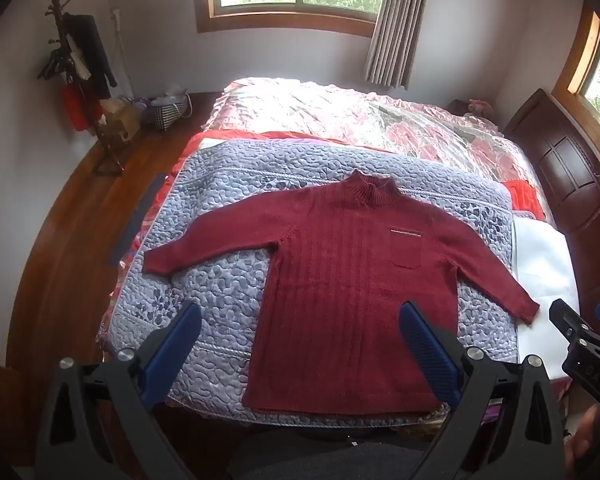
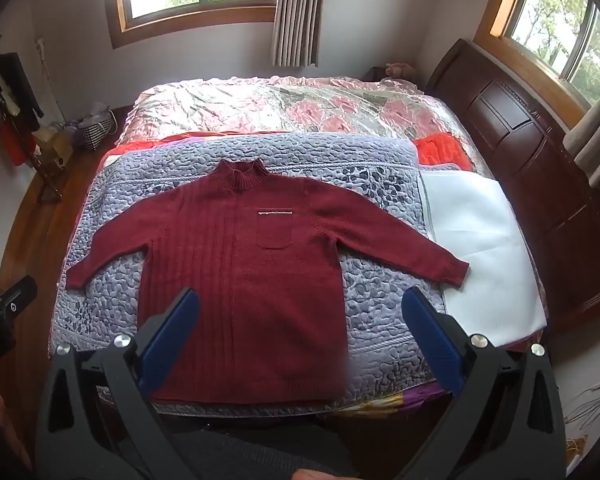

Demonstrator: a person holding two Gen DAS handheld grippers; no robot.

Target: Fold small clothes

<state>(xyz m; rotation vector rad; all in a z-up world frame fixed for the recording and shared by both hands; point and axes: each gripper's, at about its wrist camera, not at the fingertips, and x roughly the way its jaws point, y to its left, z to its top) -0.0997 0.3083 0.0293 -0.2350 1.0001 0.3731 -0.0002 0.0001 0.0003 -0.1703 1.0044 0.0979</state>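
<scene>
Sweater [image 1: 340, 280] dark red, ribbed; quilt [image 1: 220, 296] lavender w/ pebble stitching (navy leaf bands); gripper pads [image 2: 168, 340] blue.

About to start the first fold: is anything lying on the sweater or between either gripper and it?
Nothing visible. The red sweater lies flat, sleeves spread, on the quilt with nothing on it. The left gripper and right gripper hover open above its hem.

Bed [image 2: 440, 120], quilt [image 2: 372, 288], red sweater [image 2: 252, 288] flat
</scene>
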